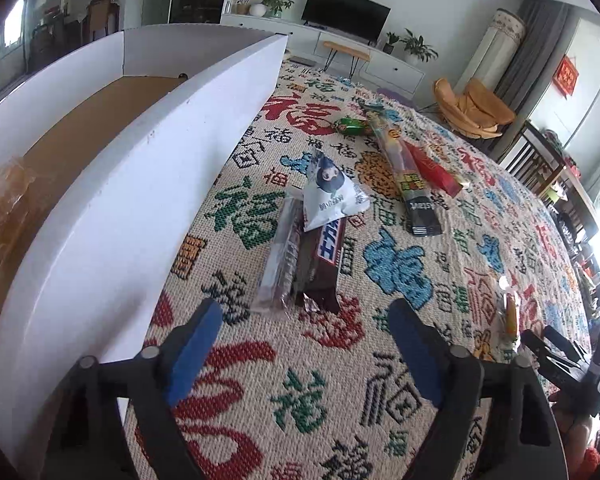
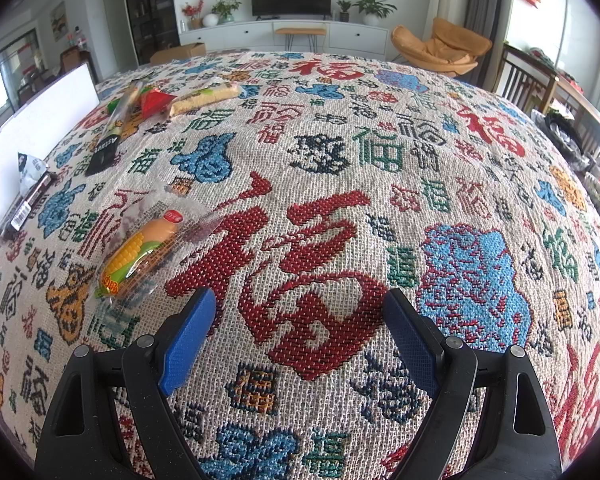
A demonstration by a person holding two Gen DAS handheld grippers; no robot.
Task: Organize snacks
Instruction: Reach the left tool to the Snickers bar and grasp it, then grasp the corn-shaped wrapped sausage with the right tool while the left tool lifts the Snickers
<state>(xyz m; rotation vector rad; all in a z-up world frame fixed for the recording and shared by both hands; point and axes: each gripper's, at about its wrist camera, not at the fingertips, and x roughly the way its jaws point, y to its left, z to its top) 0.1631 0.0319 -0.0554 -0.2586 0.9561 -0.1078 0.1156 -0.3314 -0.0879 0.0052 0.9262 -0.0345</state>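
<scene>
The left gripper [image 1: 304,344] has its jaws open with nothing in them, and just ahead lie a chocolate bar [image 1: 320,260], a clear packet [image 1: 278,256] and a white bag [image 1: 332,196], beside the white box [image 1: 140,184] on the left. The right gripper [image 2: 300,320] is open and empty too, with one corn snack [image 2: 140,252] ahead on its left. Everything sits on a bench with a patterned cloth [image 2: 380,160] in a living room.

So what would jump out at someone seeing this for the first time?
The loud woven cloth with red, blue and green characters covers the whole table. Scattered snacks lie on it: a corn-print packet near the right jaws, a brown chocolate bar beside the white box on the left.
</scene>
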